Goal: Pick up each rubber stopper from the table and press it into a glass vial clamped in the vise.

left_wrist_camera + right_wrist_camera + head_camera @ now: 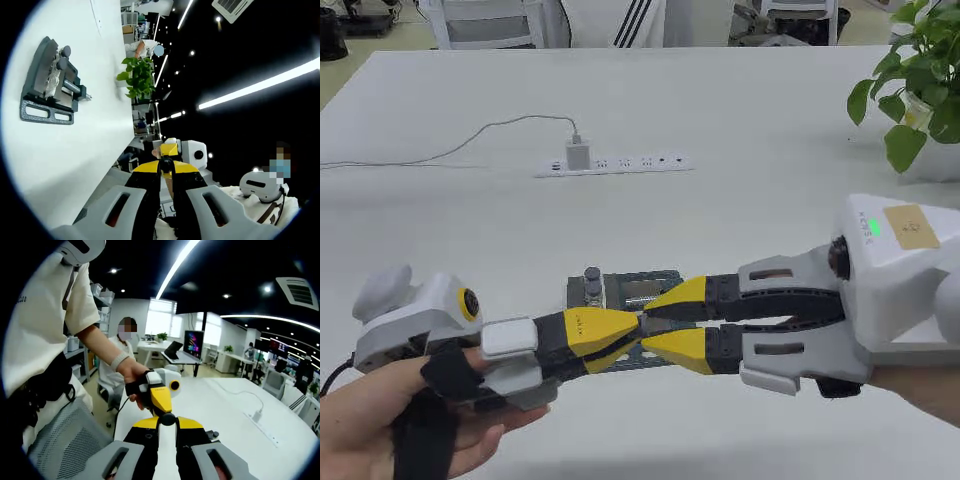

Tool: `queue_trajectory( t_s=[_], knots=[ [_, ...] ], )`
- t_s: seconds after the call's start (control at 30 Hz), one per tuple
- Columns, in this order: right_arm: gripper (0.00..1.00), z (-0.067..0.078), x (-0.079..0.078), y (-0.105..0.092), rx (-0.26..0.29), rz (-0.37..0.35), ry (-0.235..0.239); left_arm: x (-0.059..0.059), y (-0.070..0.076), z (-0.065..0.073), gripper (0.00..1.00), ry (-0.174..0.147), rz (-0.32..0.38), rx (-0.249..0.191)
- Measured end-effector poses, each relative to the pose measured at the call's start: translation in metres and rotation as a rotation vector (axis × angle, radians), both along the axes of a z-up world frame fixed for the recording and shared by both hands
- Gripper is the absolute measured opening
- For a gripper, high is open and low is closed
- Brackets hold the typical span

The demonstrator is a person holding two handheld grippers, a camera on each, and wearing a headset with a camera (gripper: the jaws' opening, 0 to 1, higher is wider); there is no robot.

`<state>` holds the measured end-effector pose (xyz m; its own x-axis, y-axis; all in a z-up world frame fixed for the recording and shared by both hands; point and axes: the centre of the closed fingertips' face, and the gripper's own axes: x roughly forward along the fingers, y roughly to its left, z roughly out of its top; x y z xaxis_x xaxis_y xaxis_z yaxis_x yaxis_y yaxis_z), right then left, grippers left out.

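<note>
- Two sets of yellow jaws are brought tip to tip low over the white table, the left gripper coming in from 9 o'clock and the right gripper from 3 o'clock.
- The left gripper is held in a hand at 8 o'clock in the head view.
- A small dark stopper is seen in both gripper views exactly where the tips meet.
- Each pair of jaws is drawn in to a narrow gap at the tips; which pair is actually pinching the stopper cannot be told.
- A dark vise is set on the table just behind the tips, at 12 o'clock from them, and is partly covered by the jaws.
- A glass vial with a dark top is stood upright at the vise's left end.
- In the left gripper view the vise is found at 10 o'clock, with two dark-topped vials standing in it.
- A white power strip with a charger plugged in is laid farther back at 12 o'clock, and a leafy plant is seen at 2 o'clock.
</note>
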<state>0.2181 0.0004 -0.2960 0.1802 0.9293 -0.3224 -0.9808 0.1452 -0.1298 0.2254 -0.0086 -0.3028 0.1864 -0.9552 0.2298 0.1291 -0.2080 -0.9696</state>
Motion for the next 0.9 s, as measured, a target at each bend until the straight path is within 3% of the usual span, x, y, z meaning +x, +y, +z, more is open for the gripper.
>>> queue_trajectory(
  t_s=[0.17,0.43,0.53,0.77,0.9],
  knots=[
    [0.07,0.007,-0.007,0.001,0.001,0.04,0.012,-0.006,0.0,0.006,0.04,-0.008,-0.039,-0.033],
    [0.06,0.007,-0.014,0.001,-0.02,0.081,0.033,-0.014,-0.002,0.009,0.04,-0.023,-0.071,-0.041],
    [0.06,0.008,-0.014,0.002,-0.019,0.081,0.032,-0.014,-0.001,0.01,0.04,-0.044,-0.065,-0.043],
    [0.05,0.007,-0.011,0.003,-0.027,0.049,0.05,-0.01,0.0,0.008,0.05,-0.046,-0.034,-0.042],
    [0.05,0.006,-0.012,0.002,-0.028,0.047,0.066,-0.011,-0.001,0.007,0.05,-0.066,-0.028,-0.035]
  ],
)
